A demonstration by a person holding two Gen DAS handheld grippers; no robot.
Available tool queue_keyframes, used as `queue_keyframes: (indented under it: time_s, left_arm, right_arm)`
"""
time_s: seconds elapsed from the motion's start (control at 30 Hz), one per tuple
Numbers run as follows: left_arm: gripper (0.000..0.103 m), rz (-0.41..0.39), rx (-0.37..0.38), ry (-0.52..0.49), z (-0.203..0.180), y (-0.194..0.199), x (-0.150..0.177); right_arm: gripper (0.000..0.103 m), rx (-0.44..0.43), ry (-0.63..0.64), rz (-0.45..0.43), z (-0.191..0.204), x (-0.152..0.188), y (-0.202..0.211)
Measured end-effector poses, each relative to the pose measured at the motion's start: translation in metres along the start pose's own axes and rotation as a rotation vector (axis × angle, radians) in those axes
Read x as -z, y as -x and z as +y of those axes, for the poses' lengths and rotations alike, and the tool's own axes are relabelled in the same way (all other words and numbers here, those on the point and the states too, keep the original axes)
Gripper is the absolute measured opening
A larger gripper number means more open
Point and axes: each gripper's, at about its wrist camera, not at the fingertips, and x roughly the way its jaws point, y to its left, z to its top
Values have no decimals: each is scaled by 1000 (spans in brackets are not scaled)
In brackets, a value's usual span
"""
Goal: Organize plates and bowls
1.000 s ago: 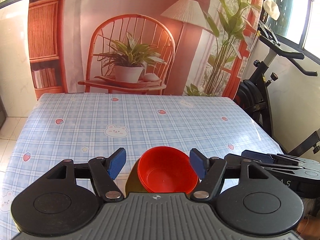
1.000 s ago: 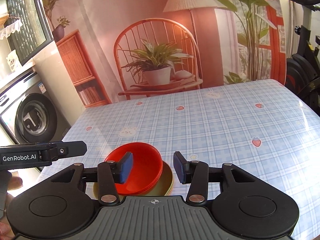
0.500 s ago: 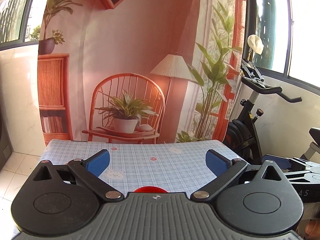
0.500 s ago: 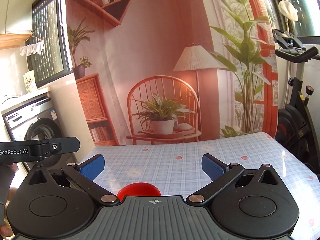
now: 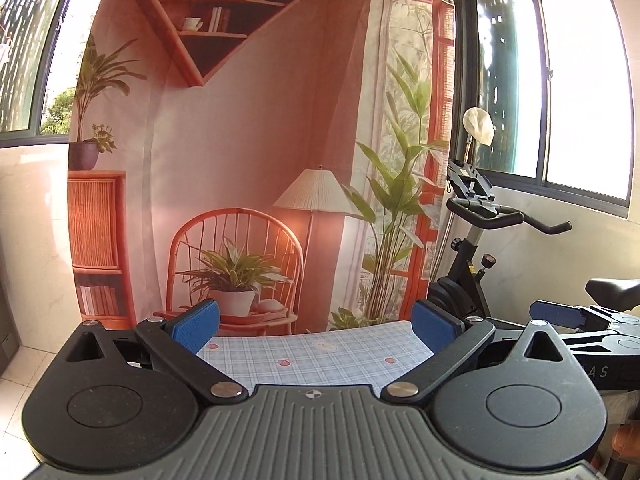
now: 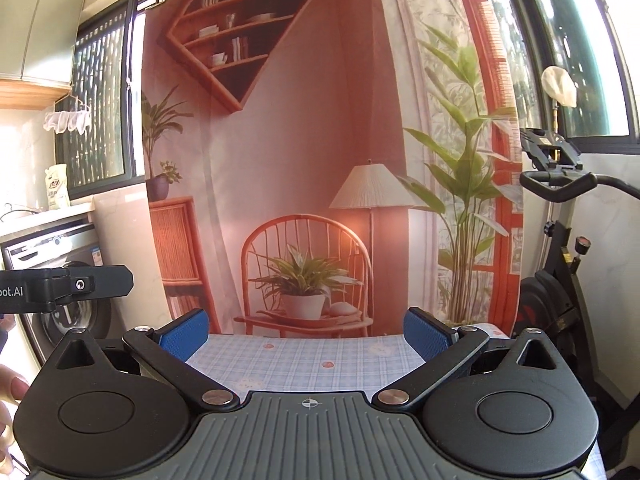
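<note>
No plate or bowl shows in either view now; the gripper bodies hide the near part of the table. My left gripper [image 5: 315,324] is open wide, its blue pads [image 5: 196,325] far apart with nothing between them, held high above the checked tablecloth [image 5: 320,354]. My right gripper [image 6: 306,333] is open just as wide and empty, also raised over the tablecloth [image 6: 304,360]. The right gripper's blue tip [image 5: 554,314] shows at the right edge of the left wrist view, and the left gripper's black arm [image 6: 80,284] at the left edge of the right wrist view.
A printed backdrop [image 5: 256,160] hangs behind the table's far edge. An exercise bike [image 5: 480,240] stands to the right of the table. A washing machine [image 6: 52,280] stands at the left. A person's hand [image 6: 10,392] shows at the left edge.
Both grippers opened wide and rose, tilting upward. The red bowls on the yellow plate, seen between the fingers a second ago, have dropped out of view below the gripper bodies.
</note>
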Motion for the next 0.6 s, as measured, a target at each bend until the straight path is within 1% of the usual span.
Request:
queue_keyframes:
  time_s: [0.07,0.17,0.3,0.6]
  left_arm:
    - [103,-25,-35,-23,-5,5,0]
    - [103,-44,-67,-37,-10,12,0]
    - [103,-41,-52,-23,-10,14,-4]
    - [103,-18,-65,-8,-7,12,-4]
  right_arm:
    - [103,14,8,-20,-1,-6,7]
    - [103,22,21,-34,-1,-13,14]
    - [103,25,37,-42,3,-16,18]
    - [103,19,42,-34,8,-16,17]
